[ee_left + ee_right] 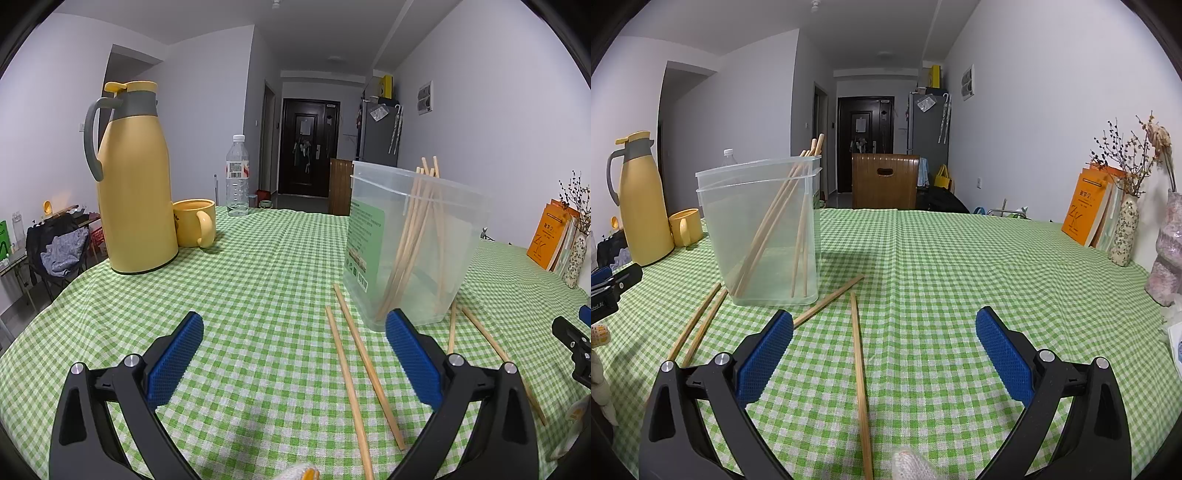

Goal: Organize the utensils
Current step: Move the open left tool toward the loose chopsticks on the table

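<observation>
A clear plastic container (410, 240) (761, 229) stands upright on the green checked tablecloth with several wooden chopsticks (410, 236) (768, 229) leaning inside it. Two loose chopsticks (354, 365) lie left of the container in the left wrist view, between the fingers of my left gripper (293, 354), which is open and holds nothing. Two more chopsticks (480, 332) lie to its right. In the right wrist view one chopstick (860, 376) lies between the fingers of my open right gripper (884, 354); another (827, 302) slants toward the container.
A yellow thermos jug (135, 184), a yellow mug (194, 227) and a clear water bottle (237, 177) stand at the table's far left. Orange books (1086, 210), a vase with dried flowers (1124, 232) and a pink object (1169, 251) line the right edge by the wall.
</observation>
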